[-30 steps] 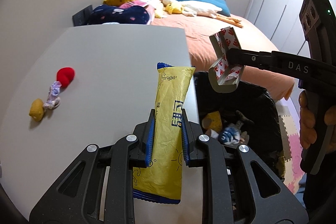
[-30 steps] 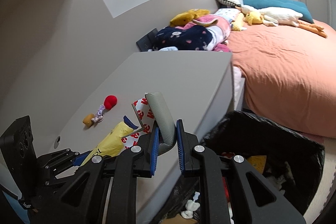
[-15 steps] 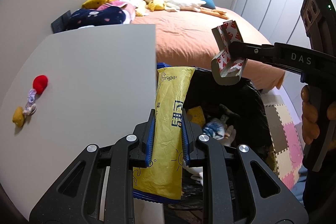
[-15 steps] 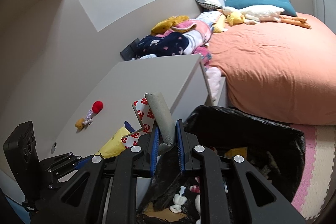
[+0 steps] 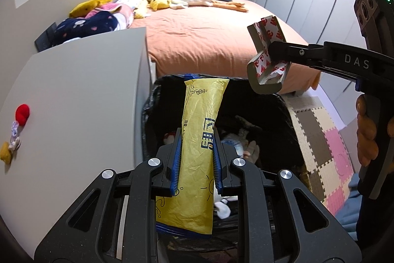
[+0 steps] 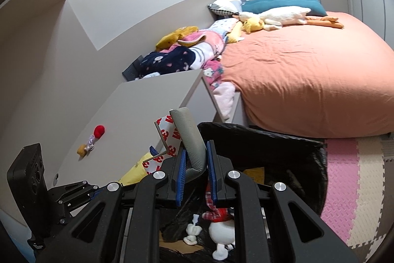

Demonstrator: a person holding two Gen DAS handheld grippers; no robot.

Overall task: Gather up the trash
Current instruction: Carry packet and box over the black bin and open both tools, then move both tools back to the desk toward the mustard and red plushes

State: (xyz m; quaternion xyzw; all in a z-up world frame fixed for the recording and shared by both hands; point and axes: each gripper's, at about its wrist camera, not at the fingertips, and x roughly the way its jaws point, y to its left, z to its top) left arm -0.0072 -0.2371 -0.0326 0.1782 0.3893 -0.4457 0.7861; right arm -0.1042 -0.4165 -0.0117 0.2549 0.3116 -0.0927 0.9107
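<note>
Both grippers tilted downward over the black bin (image 5: 283,115): left gripper (image 5: 195,164) clenched a yellow wrapper (image 5: 202,139), right gripper (image 6: 195,174) clenched a grey foam strip (image 6: 192,139).

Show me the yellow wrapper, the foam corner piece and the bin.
Yellow wrapper (image 5: 202,139), left wrist view: printed middle, between the pads.
Foam corner piece (image 6: 190,137), right wrist view: grey outer face.
Bin (image 5: 283,125), left wrist view: black liner, inner wall.

Both grippers — left gripper (image 5: 195,152), right gripper (image 6: 195,164) — clamped, angled down.
</note>
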